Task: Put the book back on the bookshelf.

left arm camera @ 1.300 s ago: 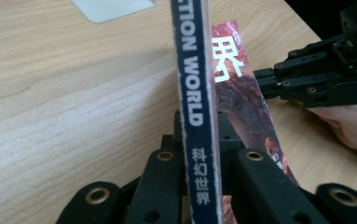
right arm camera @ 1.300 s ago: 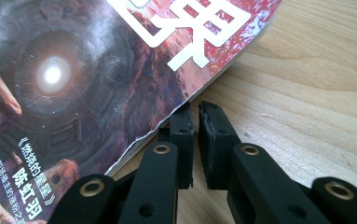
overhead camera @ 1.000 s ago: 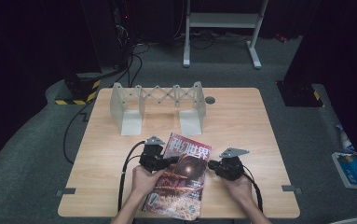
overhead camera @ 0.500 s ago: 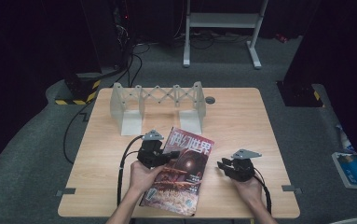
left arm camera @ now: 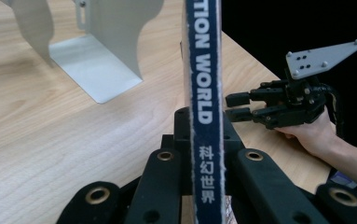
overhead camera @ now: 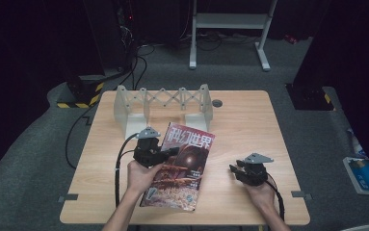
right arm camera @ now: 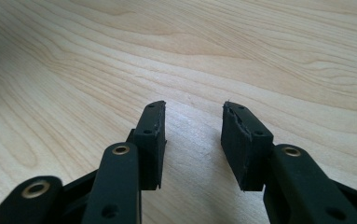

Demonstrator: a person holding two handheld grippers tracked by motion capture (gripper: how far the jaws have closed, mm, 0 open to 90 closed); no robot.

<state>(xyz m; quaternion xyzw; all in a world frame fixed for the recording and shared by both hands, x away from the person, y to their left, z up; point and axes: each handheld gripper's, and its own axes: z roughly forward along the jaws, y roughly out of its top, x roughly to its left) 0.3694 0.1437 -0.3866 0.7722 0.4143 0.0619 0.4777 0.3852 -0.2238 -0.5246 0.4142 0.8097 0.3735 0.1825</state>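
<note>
One grip left: the magazine (overhead camera: 182,166) hangs from the left gripper (overhead camera: 165,154) alone, a little left of the frame's middle in the high view, its lower part over the worktop (overhead camera: 249,125) near the bottom edge.
Magazine now: its upper end is lifted and tilted toward the rack; a second ago both grippers met it, one on each side edge.
Left jaws: pinching the magazine's spine edge, pressed tight on it; in the left gripper view the blue spine (left arm camera: 203,107) stands upright between the two black jaws.
Right gripper (overhead camera: 237,169): has come away toward the lower right of the high view, well apart from the magazine.
Right jaws: have just been opening and now stand spread, with nothing between them but bare wood in the right gripper view (right arm camera: 192,140).
Meaning for the work: judging from this, the hand-over to one gripper is done, and standing the magazine up for the rack looks like the step in hand.
Rack (overhead camera: 163,103): grey expanding book rack, upper left of the worktop, just beyond the magazine's top edge.
Left gripper view adds: the spine lettering, the rack's metal foot (left arm camera: 92,70) at upper left, and the right gripper (left arm camera: 234,106) at the frame's right with its jaws apart.
High view adds: the red cover and the whole layout of worktop, rack and both hands.
</note>
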